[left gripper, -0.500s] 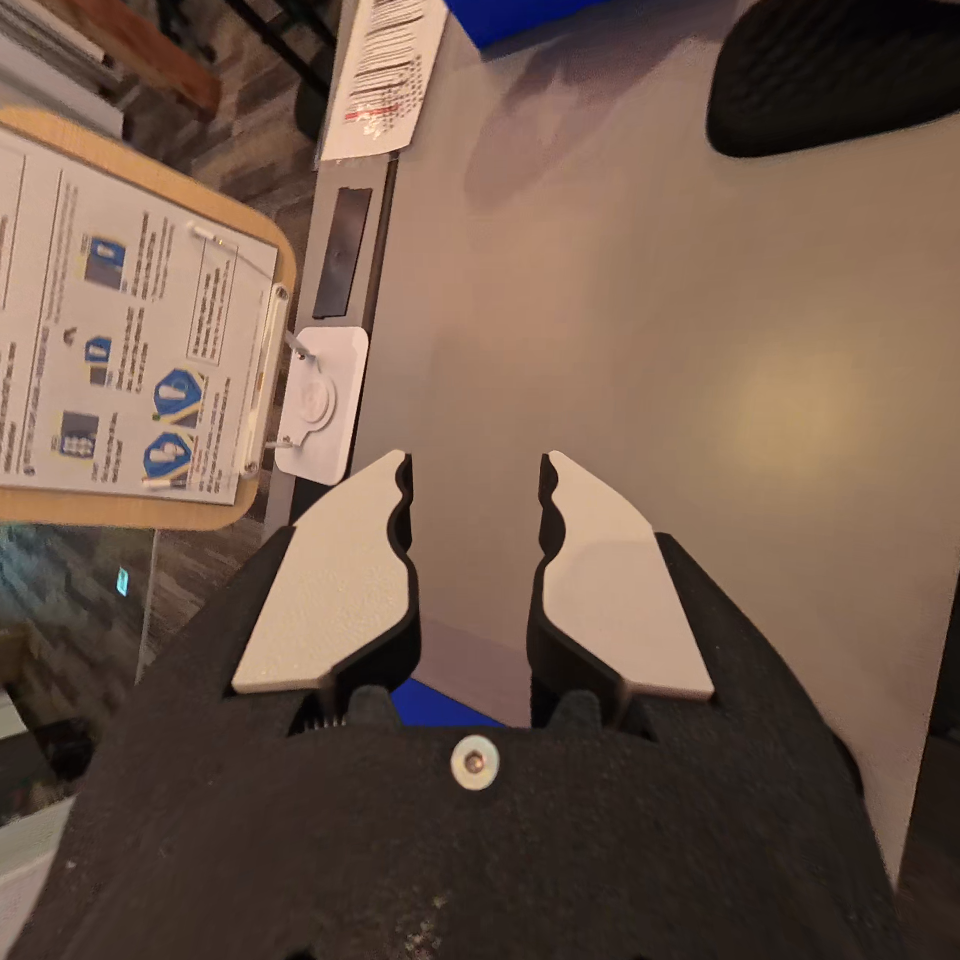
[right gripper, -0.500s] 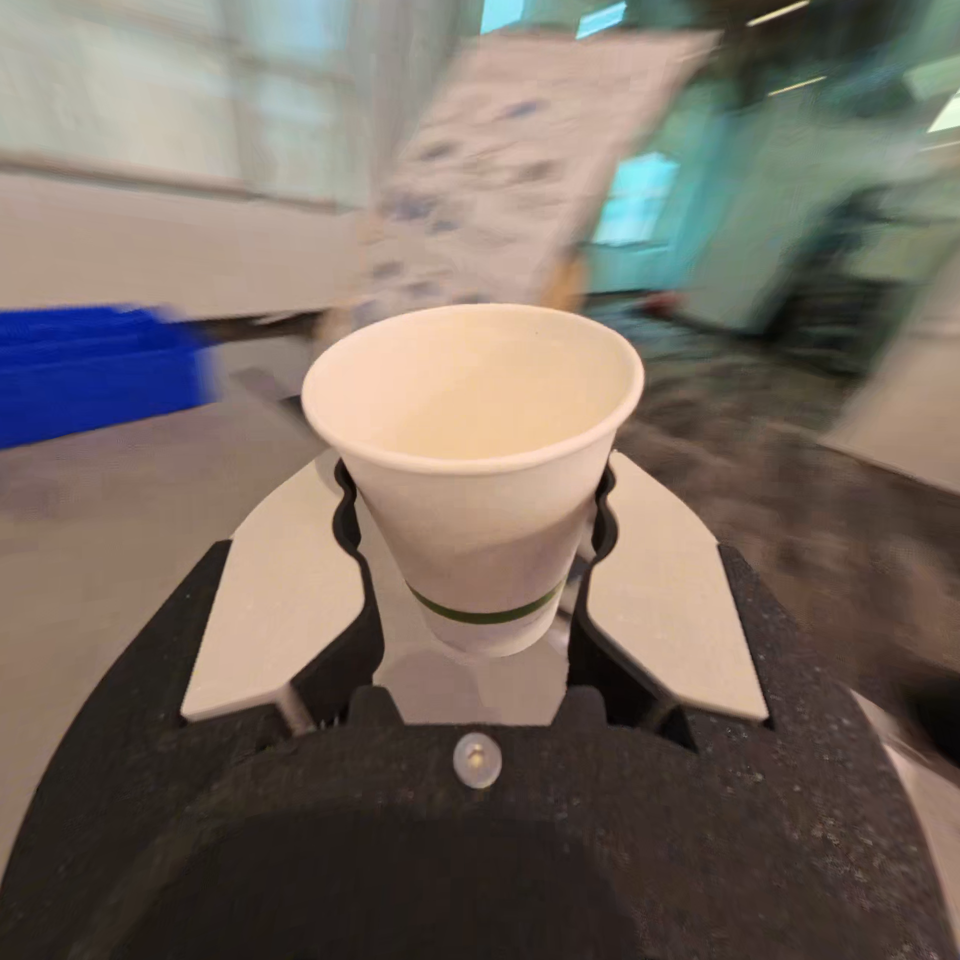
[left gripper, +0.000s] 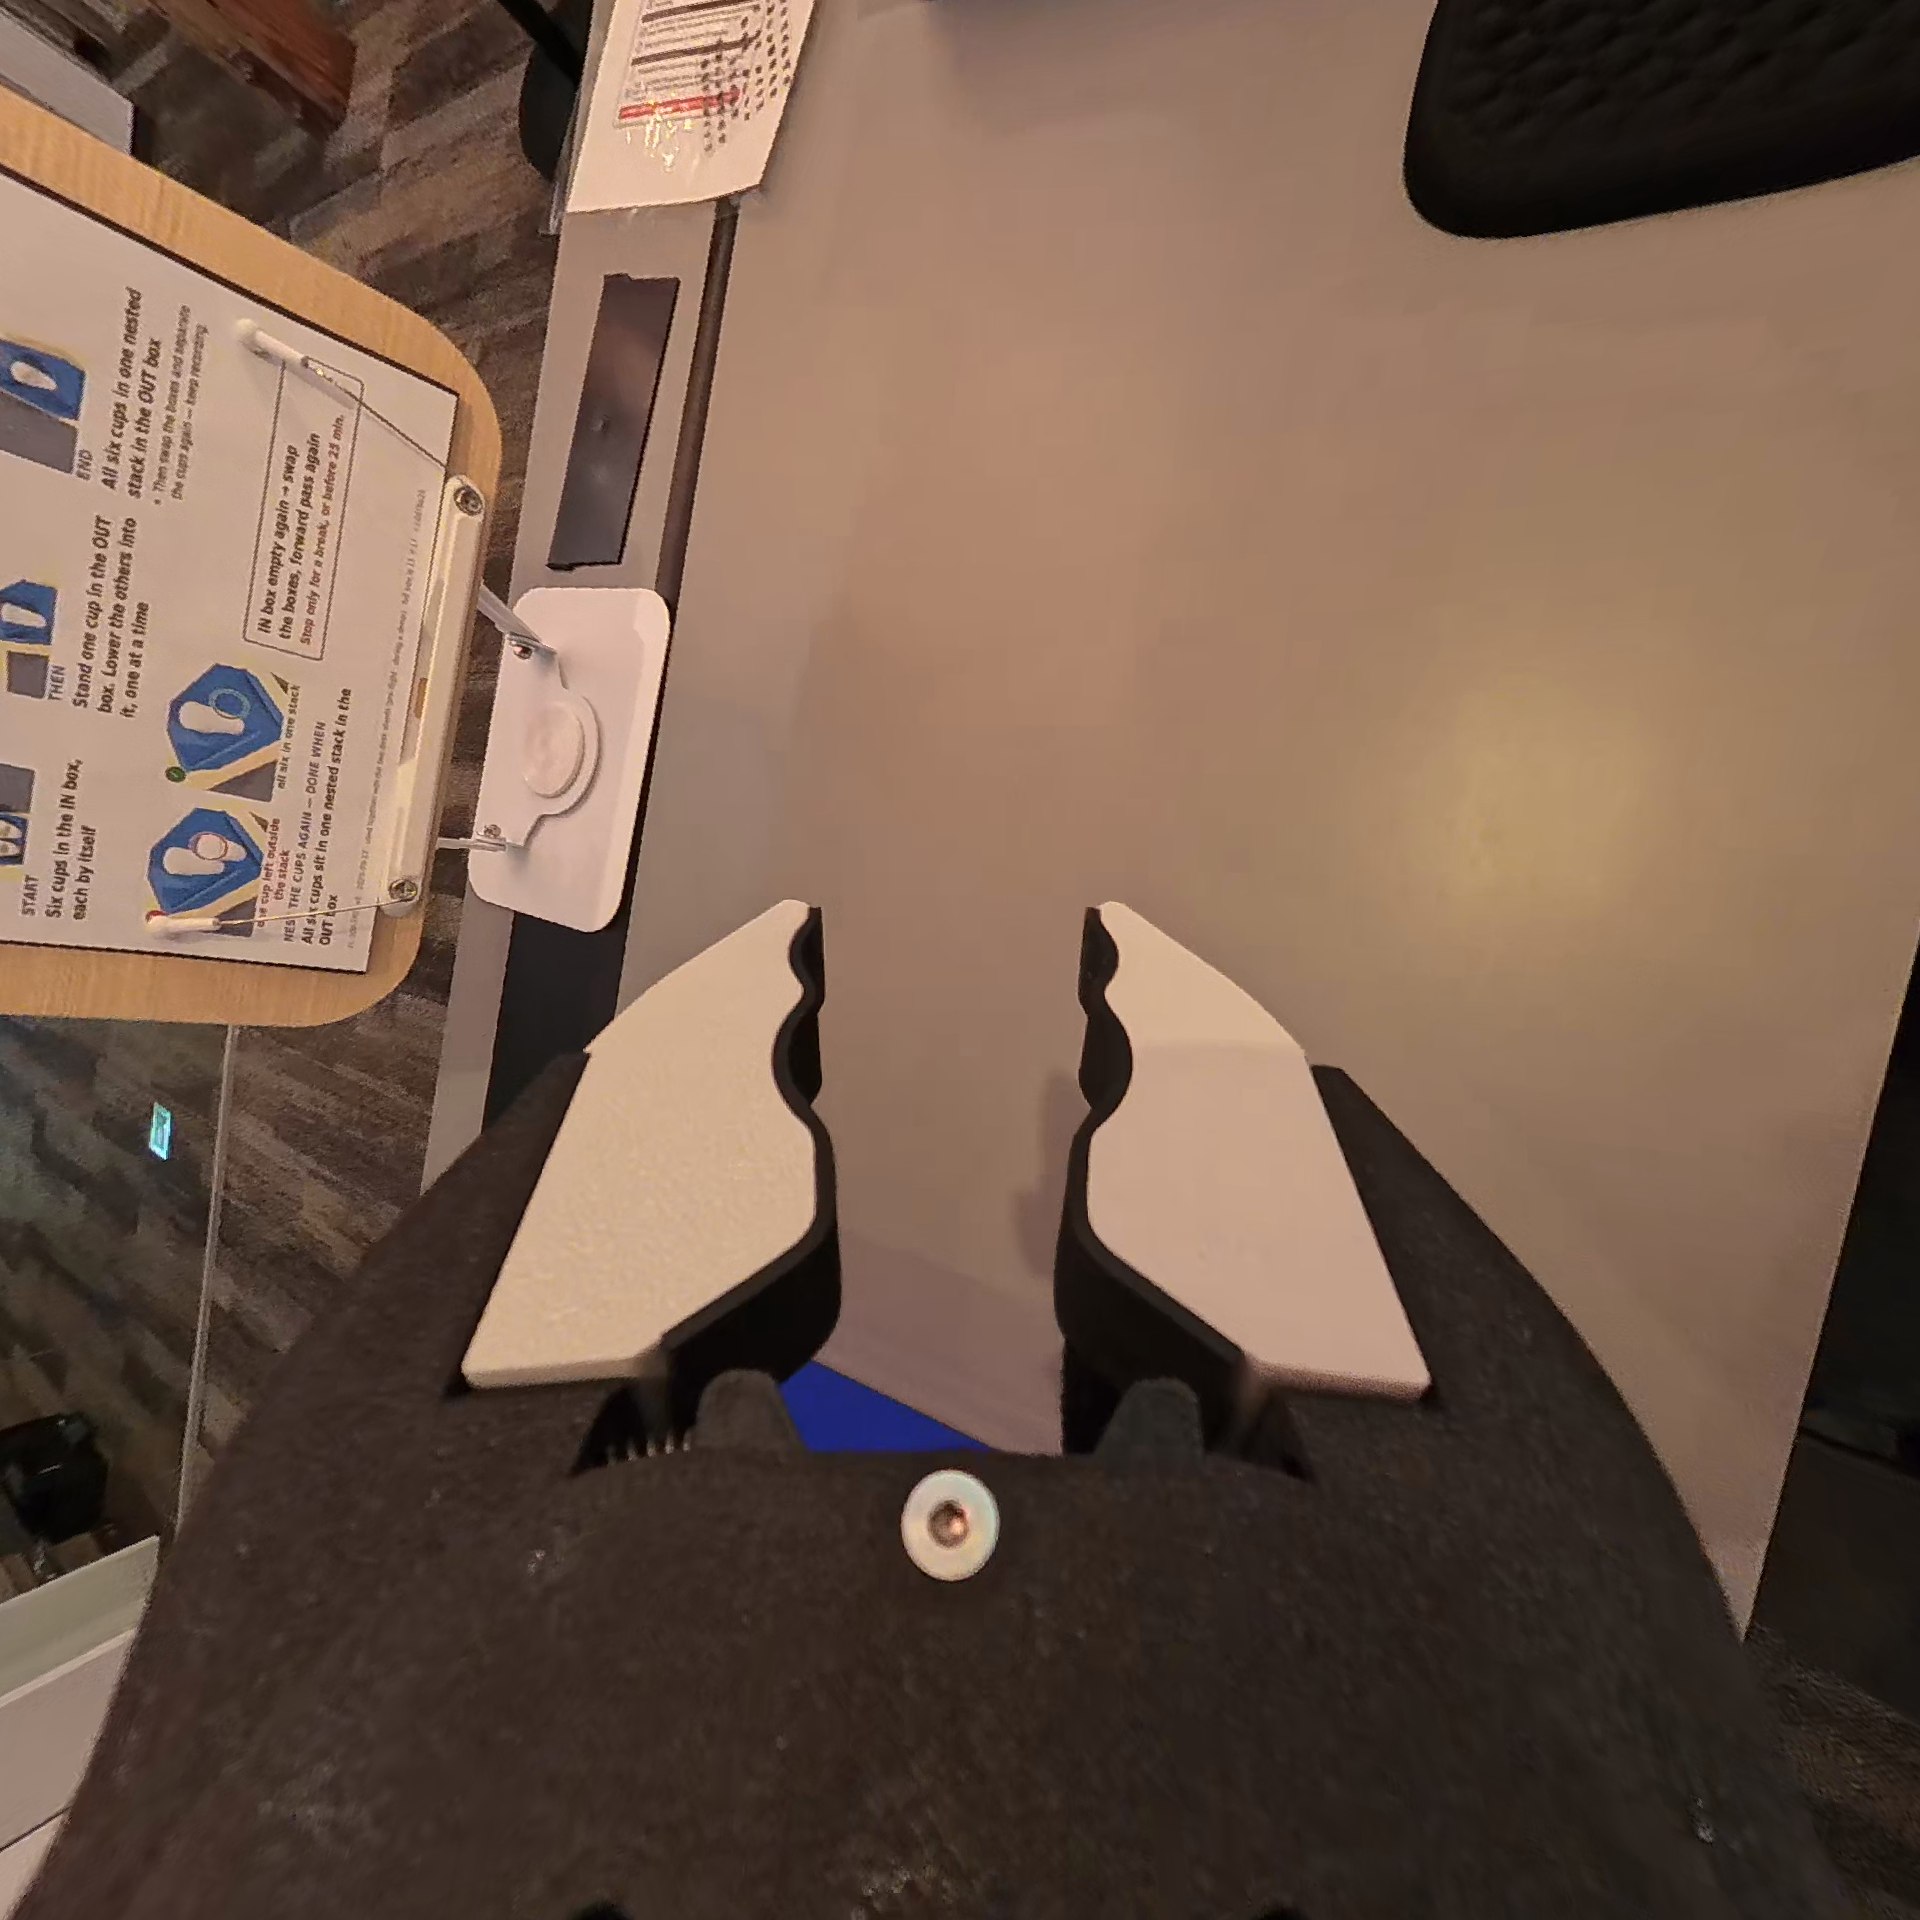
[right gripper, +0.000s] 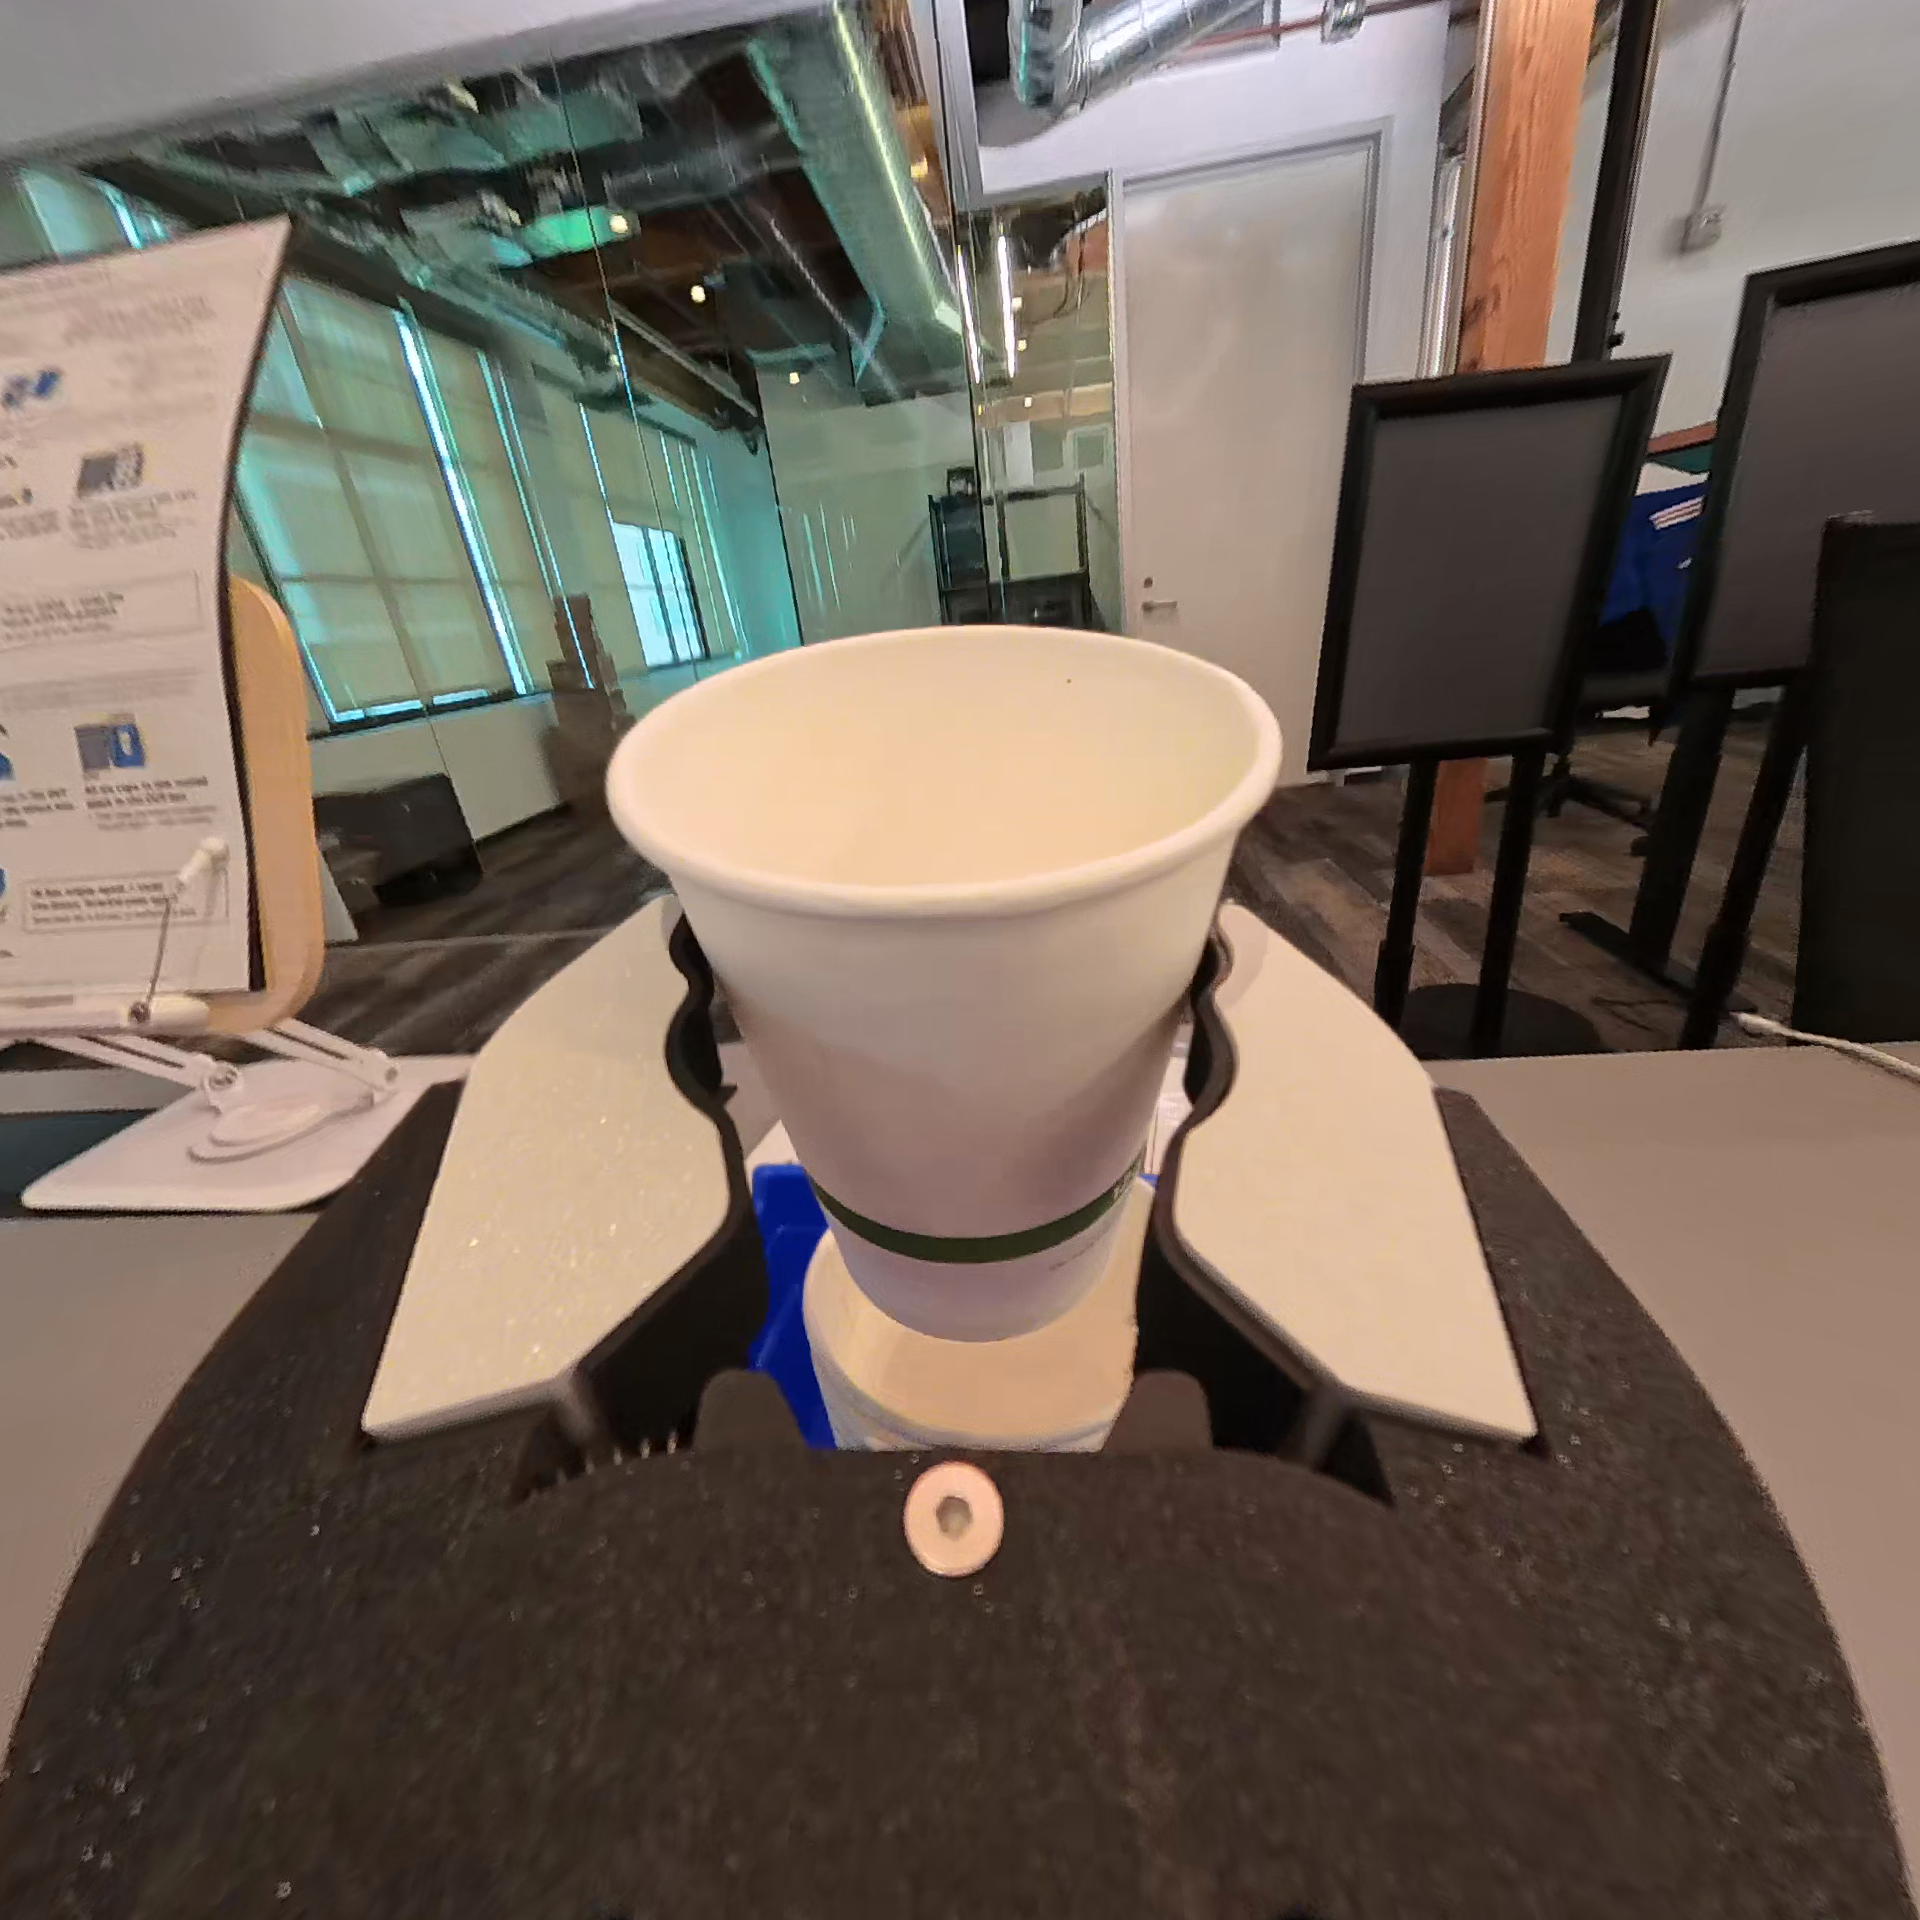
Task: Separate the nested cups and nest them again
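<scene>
Up close, the right gripper pinches an upright white paper cup with a green band, directly above a white cup stack beside a blue bin. Beyond the cup stands a white-footed instruction board on the grey counter. The left gripper gapes, empty, over the counter.

left looks down, right looks level
</scene>
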Tool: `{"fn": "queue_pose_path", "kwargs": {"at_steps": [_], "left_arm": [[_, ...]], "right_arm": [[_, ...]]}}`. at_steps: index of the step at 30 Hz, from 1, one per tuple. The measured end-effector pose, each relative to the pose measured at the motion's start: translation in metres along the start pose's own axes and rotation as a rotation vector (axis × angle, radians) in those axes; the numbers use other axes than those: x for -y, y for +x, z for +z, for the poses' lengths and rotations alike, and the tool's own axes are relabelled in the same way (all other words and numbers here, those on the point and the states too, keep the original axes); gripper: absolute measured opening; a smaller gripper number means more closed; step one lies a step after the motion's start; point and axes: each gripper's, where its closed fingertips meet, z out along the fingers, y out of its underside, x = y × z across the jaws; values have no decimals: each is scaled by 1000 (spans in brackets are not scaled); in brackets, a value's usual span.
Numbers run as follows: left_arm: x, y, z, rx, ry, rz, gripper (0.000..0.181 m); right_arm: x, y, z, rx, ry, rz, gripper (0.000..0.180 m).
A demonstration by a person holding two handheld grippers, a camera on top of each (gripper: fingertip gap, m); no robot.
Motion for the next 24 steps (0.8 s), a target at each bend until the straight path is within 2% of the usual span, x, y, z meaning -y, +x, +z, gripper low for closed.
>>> {"fn": "queue_pose_path", "kwargs": {"at_steps": [9, 13, 14, 16, 20, 22, 24], "left_arm": [[-1, 5, 4, -18, -21, 14, 46], [-2, 7, 1, -29, -18, 21, 46], [-2, 7, 0, -28, -15, 21, 46], [-2, 7, -2, -22, -9, 18, 46], [-8, 8, -2, -6, -7, 6, 46], [-14, 9, -5, 13, -19, 3, 46], [-23, 5, -12, 68, -32, -9, 46]], "right_arm": [[-52, 2, 6, 6, -261, -81, 90], [-63, -5, -9, 47, -428, -19, 114], [-64, -4, -17, 34, -487, -25, 115], [-56, 0, -39, -14, -572, -79, 112], [-18, 4, -84, -117, -568, -123, 97], [-19, 8, -102, -140, -645, -125, 88], [-31, 30, -114, -193, -793, -177, 79]]}}
